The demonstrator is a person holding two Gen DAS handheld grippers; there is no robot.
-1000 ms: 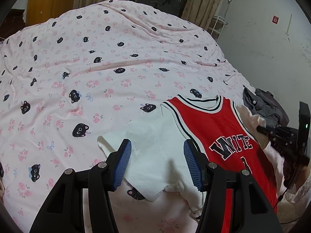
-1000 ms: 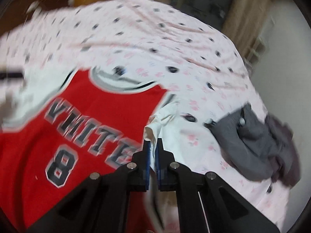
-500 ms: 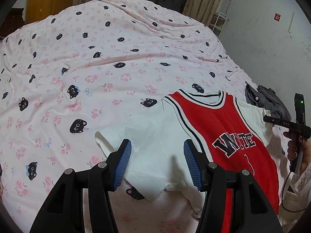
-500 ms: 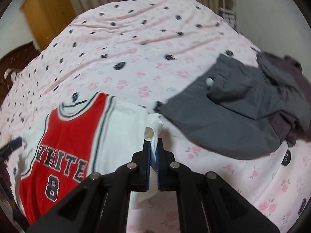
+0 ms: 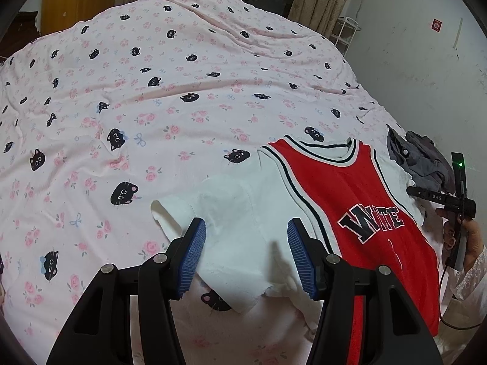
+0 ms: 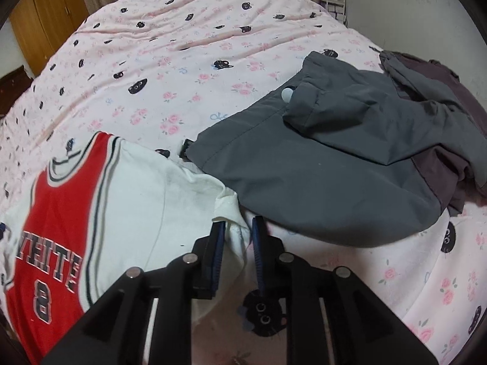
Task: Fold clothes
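A red jersey-print shirt (image 5: 350, 194) with white sleeves, lettered WHITE 8, lies face up on the pink cat-print bedsheet (image 5: 182, 91). My left gripper (image 5: 246, 243) hovers open just over its left sleeve (image 5: 231, 213), touching nothing. In the right wrist view the same shirt (image 6: 61, 197) spreads out to the left. My right gripper (image 6: 239, 228) stands open by a narrow gap, and the hem of the right sleeve (image 6: 182, 194) lies loose between its blue pads (image 6: 258, 243).
A crumpled grey garment (image 6: 319, 167) lies just beyond the right sleeve, with a dark purple one (image 6: 441, 91) behind it. A person's hand (image 5: 450, 234) holds the right tool at the bed's right edge. A white wall (image 5: 426, 60) and a wooden wardrobe (image 6: 39, 21) border the bed.
The right gripper pulled the right sleeve outward to the right, laid it down near the grey garment, and its jaws parted. The left gripper stayed open over the left sleeve.
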